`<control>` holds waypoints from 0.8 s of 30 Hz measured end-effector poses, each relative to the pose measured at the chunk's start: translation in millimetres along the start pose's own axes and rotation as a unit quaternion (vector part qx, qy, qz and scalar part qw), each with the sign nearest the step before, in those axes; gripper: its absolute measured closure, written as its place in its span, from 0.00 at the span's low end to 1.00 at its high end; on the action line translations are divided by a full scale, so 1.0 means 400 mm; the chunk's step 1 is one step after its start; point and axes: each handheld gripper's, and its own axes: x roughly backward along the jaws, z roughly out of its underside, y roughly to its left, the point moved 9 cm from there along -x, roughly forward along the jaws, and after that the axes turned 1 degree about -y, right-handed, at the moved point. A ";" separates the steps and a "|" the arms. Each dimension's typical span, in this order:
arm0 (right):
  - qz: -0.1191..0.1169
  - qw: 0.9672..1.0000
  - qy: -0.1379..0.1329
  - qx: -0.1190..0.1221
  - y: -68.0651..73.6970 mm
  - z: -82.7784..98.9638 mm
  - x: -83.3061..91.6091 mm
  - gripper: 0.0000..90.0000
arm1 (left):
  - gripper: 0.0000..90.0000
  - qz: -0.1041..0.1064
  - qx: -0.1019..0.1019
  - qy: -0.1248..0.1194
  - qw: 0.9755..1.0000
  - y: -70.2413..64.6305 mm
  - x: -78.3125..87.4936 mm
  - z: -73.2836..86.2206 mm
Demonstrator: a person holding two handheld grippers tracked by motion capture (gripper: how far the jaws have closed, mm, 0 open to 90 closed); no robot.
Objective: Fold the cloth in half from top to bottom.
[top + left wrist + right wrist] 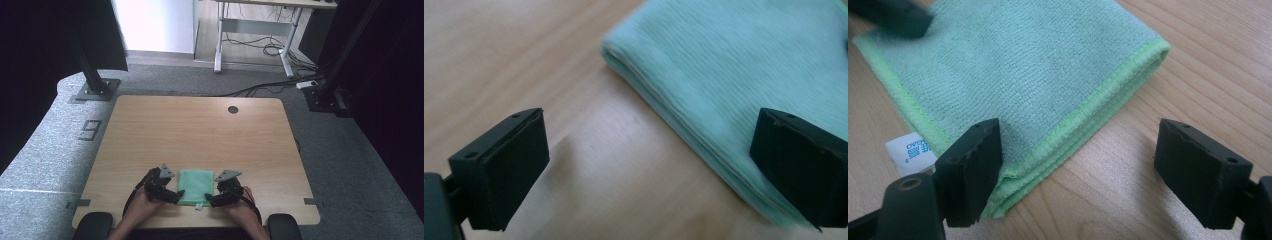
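Here, folded green cloth (196, 186) at lower centre of the high view, flat on the tabletop (200, 130) near its front edge, white label (199, 206) protruding at the bottom hem. Left gripper (176, 195) at the cloth's lower-left corner, right gripper (211, 200) at its lower-right corner, both held by hands entering from the bottom of the frame.

In the left gripper view, fingers (499, 170) spread wide, one over bare wood at lower left, the other over the cloth (734, 75) at lower right, the folded edge running diagonally between them; nothing pinched.

In the right gripper view, fingers (973, 170) likewise spread, the left one over the cloth (1018, 65) near the stitched corner, the right one over bare wood; label (910, 152) at left edge; contact with the fabric not determinable.

Step in hand, as judged: approach to the two near corners, pre-grasp, probably for unfolding or refolding. Next move: lowering until each layered edge lies between the fingers, then closing on all layers, or on the top layer alone if unfolding is intended.

Containers: none on the tabletop.
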 end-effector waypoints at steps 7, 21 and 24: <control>0.007 1.000 -0.004 -0.008 0.000 0.002 0.001 0.20 | 0.00 -0.002 0.009 -0.009 1.000 -0.001 -0.007 0.015; 0.039 0.998 -0.016 -0.037 -0.074 -0.023 -0.025 0.16 | 0.00 -0.005 0.028 -0.021 0.999 0.061 -0.061 -0.039; 0.046 0.998 -0.020 -0.044 -0.101 -0.034 -0.034 0.16 | 0.00 -0.007 0.030 -0.023 0.999 0.073 -0.075 -0.055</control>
